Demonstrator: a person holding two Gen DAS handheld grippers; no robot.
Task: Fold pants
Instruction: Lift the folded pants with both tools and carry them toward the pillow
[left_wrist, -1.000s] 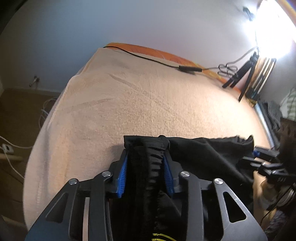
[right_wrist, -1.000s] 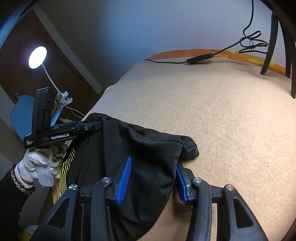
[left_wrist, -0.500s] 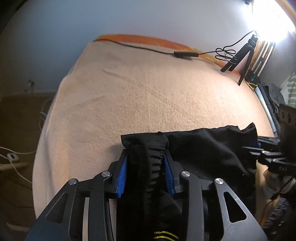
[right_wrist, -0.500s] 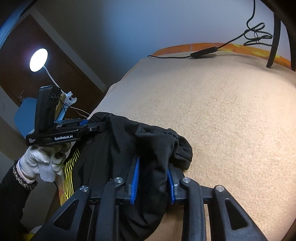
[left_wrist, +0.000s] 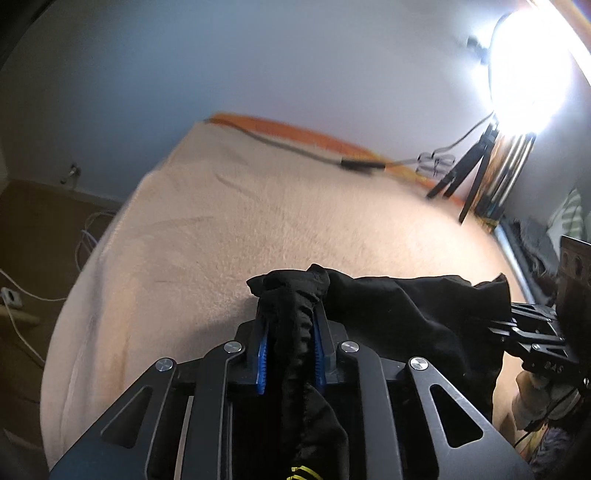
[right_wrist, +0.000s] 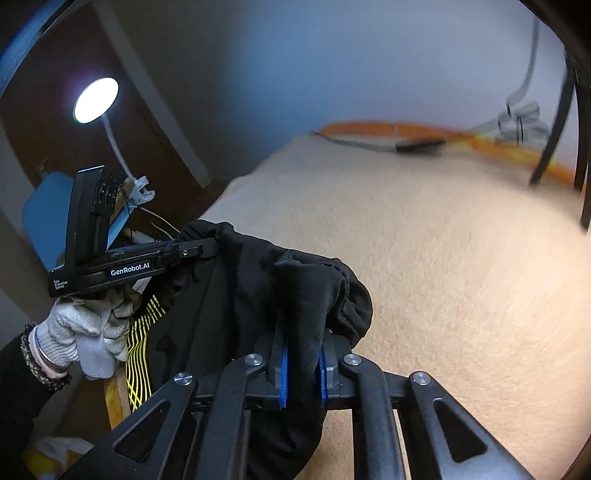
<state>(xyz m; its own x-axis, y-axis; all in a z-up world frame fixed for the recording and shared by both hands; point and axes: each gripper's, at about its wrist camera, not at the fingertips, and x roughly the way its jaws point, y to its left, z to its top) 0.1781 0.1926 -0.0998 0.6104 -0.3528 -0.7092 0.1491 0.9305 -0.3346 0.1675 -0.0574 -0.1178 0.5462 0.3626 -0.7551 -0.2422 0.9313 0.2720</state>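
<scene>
Black pants (left_wrist: 399, 306) with yellow stripes hang bunched over the near edge of the bed, stretched between both grippers. In the left wrist view my left gripper (left_wrist: 290, 332) has its jaws closing, and the blue pads (left_wrist: 263, 354) press on a gathered ridge of the waistband. My right gripper (right_wrist: 302, 354) is closing too, its pads squeezing a fold of the pants (right_wrist: 251, 295). The right gripper (left_wrist: 517, 317) also shows at the right edge of the left view. The left gripper (right_wrist: 207, 249), held by a gloved hand (right_wrist: 74, 328), shows at the left of the right view.
A beige blanket (left_wrist: 258, 229) covers the bed, with an orange edge (left_wrist: 295, 129) at the far side. A black cable (left_wrist: 354, 164) lies along that far edge. A tripod (left_wrist: 469, 177) and a bright lamp (left_wrist: 528, 62) stand at the far right. A desk lamp (right_wrist: 96, 99) glows at the left.
The right jaws went from wide apart to clamped on the fabric. The left jaws narrowed on the waistband. Both grippers rose a little and the pants lifted with them.
</scene>
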